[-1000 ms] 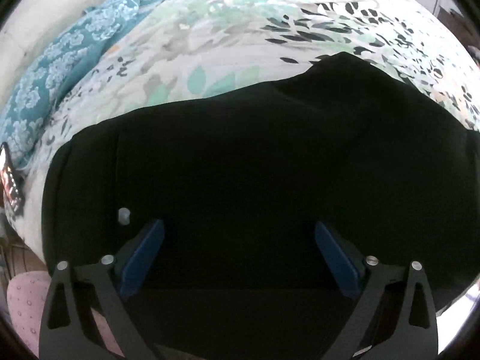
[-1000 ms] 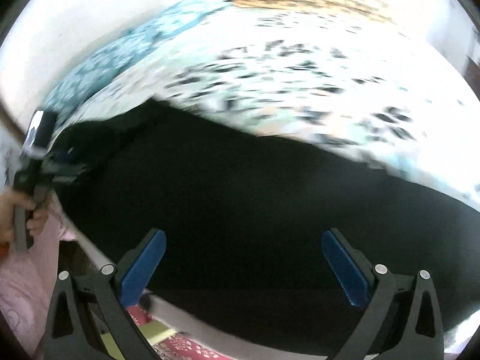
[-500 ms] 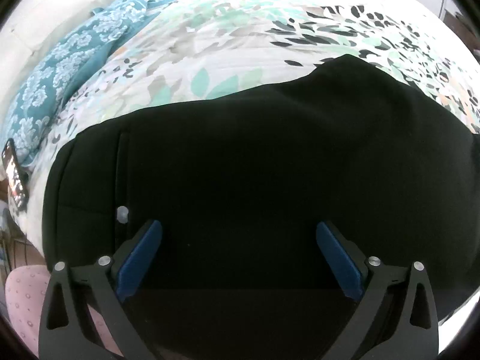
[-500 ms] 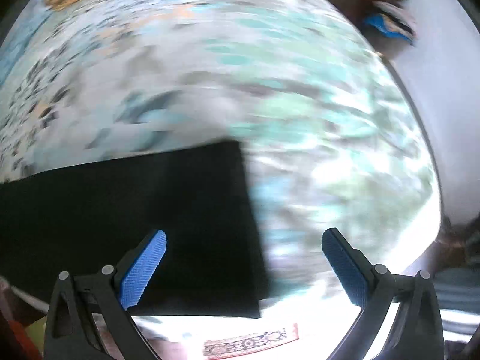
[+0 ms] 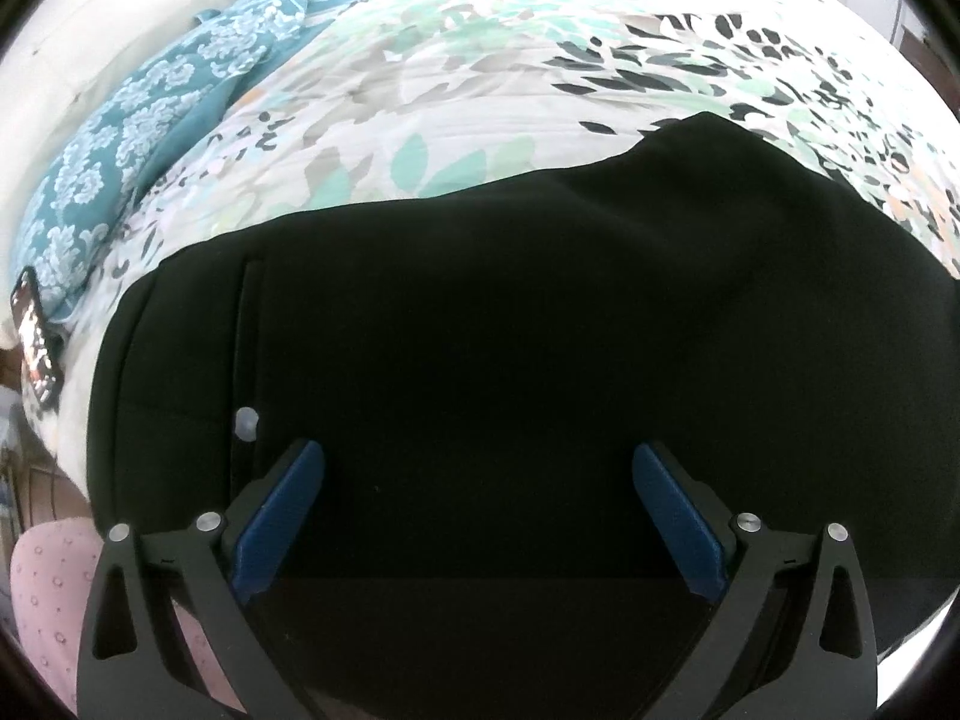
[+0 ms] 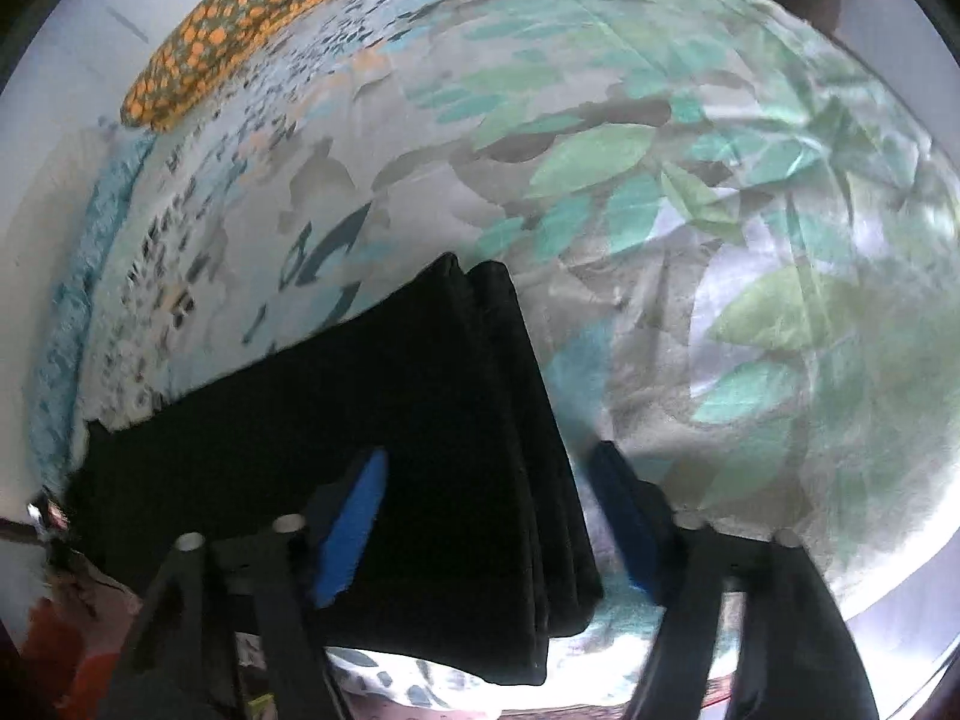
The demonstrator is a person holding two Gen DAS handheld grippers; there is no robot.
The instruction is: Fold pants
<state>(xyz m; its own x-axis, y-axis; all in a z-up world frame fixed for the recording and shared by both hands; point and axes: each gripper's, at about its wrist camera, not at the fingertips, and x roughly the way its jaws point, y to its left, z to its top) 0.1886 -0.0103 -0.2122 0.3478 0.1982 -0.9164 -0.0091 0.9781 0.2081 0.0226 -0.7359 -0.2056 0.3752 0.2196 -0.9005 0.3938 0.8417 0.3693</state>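
On the leaf-print bedspread (image 5: 456,78) the black pants (image 5: 516,348) lie flat, legs doubled, their hem end (image 6: 528,420) between the right gripper (image 6: 486,510) fingers at 6 o'clock. Both it and the left gripper (image 5: 477,504), over the waist, gape wide, holding nothing. Likely next: pinch the hems and carry them toward the waist.

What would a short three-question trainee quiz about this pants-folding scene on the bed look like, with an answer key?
1. True or false: the left claw is shut on the black pants.
2. Which end of the pants does the right claw straddle: A) the waistband, B) the leg hems?
3. What small pale thing sits on the pants beside the left claw's near finger?

Key:
1. False; it is open above the cloth.
2. B.
3. A button.
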